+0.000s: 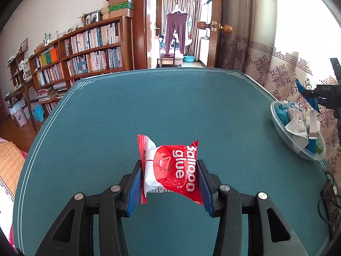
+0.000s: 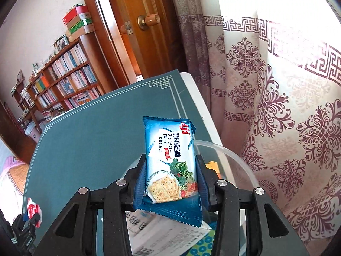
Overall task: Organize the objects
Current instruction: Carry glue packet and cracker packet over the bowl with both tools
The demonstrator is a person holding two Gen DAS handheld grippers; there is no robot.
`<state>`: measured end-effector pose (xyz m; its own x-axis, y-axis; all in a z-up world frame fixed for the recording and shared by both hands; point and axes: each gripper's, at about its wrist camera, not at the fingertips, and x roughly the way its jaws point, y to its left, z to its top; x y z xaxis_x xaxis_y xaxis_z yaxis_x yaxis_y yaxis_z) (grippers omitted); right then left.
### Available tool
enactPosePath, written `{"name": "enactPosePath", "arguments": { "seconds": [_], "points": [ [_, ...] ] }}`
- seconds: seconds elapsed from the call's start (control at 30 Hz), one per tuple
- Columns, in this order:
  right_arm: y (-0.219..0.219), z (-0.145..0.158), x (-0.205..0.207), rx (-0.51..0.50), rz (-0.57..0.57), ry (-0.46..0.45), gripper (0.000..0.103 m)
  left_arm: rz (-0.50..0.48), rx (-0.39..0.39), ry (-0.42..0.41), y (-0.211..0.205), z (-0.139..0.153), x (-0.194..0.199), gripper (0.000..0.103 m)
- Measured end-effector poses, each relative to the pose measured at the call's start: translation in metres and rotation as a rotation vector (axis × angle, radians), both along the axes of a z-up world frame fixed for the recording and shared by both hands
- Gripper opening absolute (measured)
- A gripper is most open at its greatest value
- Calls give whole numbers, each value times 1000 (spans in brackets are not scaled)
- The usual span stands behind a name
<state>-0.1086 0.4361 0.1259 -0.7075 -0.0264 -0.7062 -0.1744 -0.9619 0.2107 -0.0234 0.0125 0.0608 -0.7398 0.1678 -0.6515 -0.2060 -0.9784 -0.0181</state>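
The clear bowl (image 1: 295,136) holds assorted packets. Beside it, the right claw (image 2: 171,177) clamps a cracker packet (image 2: 170,162); the left claw (image 1: 170,181) clamps a balloon glue packet (image 1: 172,170).

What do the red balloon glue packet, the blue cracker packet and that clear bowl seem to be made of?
Balloon glue packet: thin glossy plastic film, by its crinkles and shiny highlights.
Soda biscuit packet: glossy printed plastic wrapper, with crimped zigzag end seals.
Bowl: translucent, slightly cloudy plastic, probably; its contents show through the wall.
Table cover: matte woven-looking teal fabric or mat; which, I cannot tell.
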Motion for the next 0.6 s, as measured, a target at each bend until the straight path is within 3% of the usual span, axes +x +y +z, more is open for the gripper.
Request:
{"name": "enactPosePath", "arguments": {
  "seconds": [0.2,0.6],
  "points": [
    [24,-17,4,-23,-2,-38,43,-44,-13,8,26,6,1,50],
    [27,-28,19,-57,37,-64,44,-106,-27,10,54,13,0,50]
  ]
}}
